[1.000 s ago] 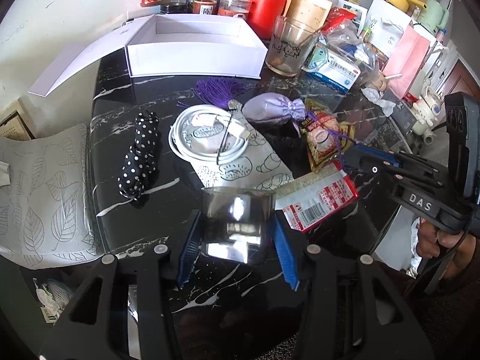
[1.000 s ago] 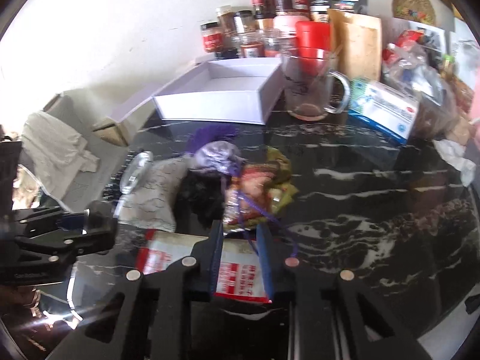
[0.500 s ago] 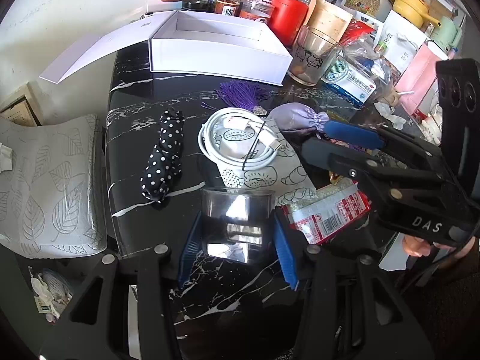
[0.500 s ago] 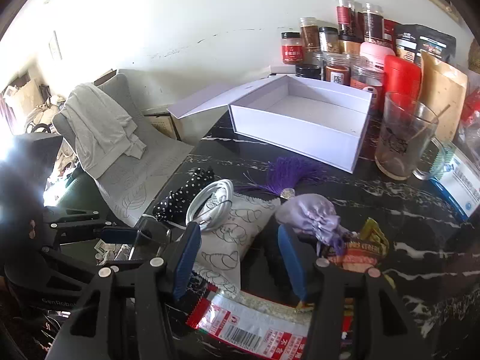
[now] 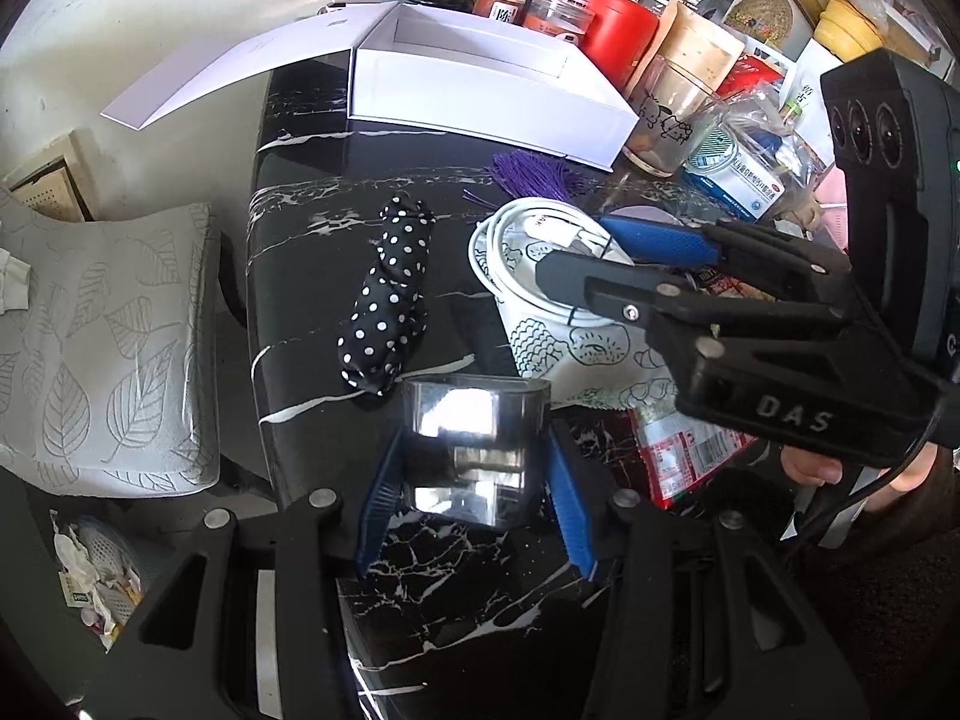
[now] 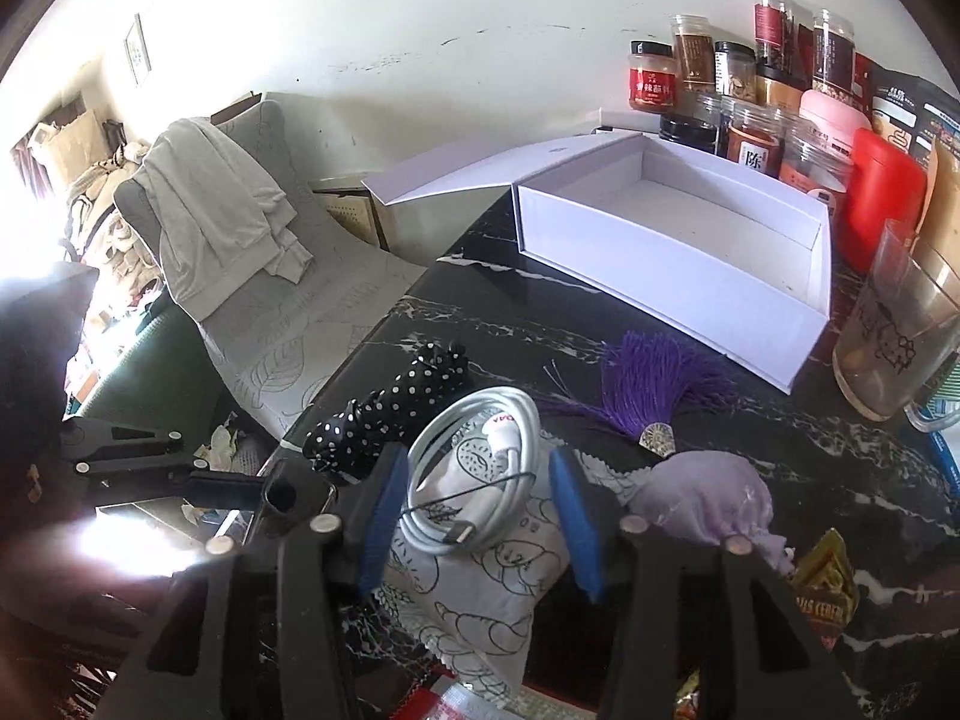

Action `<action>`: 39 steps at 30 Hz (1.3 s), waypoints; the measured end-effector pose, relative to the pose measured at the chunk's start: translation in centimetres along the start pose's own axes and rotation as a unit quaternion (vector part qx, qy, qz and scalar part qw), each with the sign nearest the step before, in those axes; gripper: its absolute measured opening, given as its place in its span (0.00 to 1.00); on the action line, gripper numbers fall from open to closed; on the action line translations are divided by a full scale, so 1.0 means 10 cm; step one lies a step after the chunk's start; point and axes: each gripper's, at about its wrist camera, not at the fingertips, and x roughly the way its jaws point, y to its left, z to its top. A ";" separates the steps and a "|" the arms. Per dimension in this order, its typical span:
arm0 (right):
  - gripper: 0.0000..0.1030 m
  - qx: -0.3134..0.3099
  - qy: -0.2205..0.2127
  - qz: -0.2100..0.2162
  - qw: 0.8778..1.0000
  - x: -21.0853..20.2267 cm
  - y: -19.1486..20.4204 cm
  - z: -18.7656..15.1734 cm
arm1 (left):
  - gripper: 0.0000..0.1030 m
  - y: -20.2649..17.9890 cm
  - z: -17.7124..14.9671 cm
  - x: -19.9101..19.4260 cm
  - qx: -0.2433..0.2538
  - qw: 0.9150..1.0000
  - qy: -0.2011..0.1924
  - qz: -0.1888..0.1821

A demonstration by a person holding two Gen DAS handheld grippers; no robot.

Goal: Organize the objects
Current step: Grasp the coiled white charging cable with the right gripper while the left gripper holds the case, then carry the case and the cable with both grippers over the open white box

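Both wrist views look steeply down, sharing the white cable point(image 5: 528, 252) closely.

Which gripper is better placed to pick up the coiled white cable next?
Right. The right gripper already straddles the white cable, while the left gripper is clamped on a shiny metal piece.

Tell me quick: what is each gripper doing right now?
Left gripper: shut on the clear shiny container.
Right gripper: open, jaws just closing around the white cable coil, pads not yet pressing.
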 end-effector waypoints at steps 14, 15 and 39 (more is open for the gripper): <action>0.12 0.009 -0.036 -0.028 0.999 -0.34 -0.10 -0.02 | 0.43 -0.09 0.05 -0.14 0.003 1.000 -0.026 0.004; 0.12 0.010 -0.038 -0.029 0.999 -0.36 -0.11 -0.03 | 0.43 -0.10 0.06 -0.17 0.003 1.000 -0.029 0.004; 0.12 0.032 -0.075 -0.081 0.993 -1.05 -0.53 -0.14 | 0.43 -0.78 0.52 -0.43 0.061 0.995 -0.077 0.000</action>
